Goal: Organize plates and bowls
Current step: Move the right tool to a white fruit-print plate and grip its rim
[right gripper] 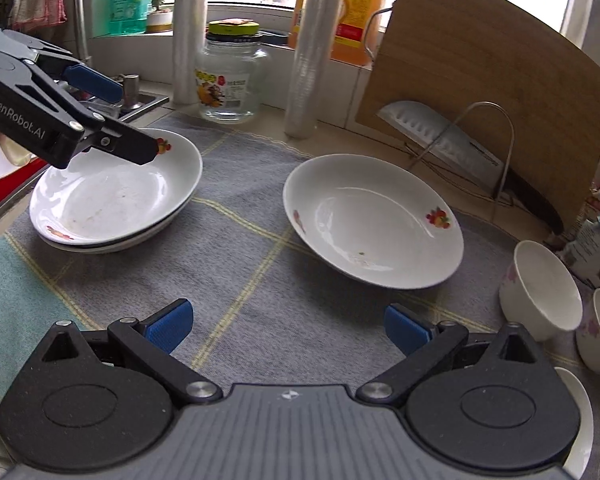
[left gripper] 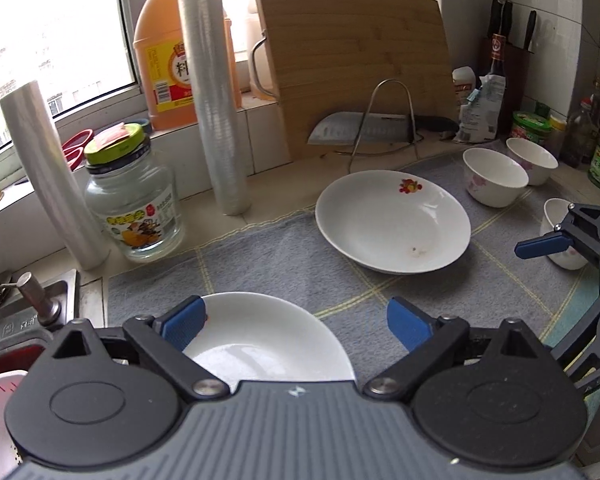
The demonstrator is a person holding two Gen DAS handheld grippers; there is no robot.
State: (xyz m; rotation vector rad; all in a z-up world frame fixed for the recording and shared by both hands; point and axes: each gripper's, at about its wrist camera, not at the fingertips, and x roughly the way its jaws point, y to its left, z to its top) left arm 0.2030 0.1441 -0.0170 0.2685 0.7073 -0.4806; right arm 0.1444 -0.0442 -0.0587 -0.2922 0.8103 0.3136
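So the lone plate (right gripper: 374,220) sits on the grey mat (right gripper: 236,280) straight ahead of my right gripper (right gripper: 288,326), slightly right of centre, well apart from the plate stack (right gripper: 116,196) on the left. My left gripper (left gripper: 296,326) hangs over that stack, fingers spread wide with nothing between them. The right one's fingers are spread and empty too. I'd say the right hand is closer to the lone plate, near rim facing it. The bowls (right gripper: 540,292) sit further right.
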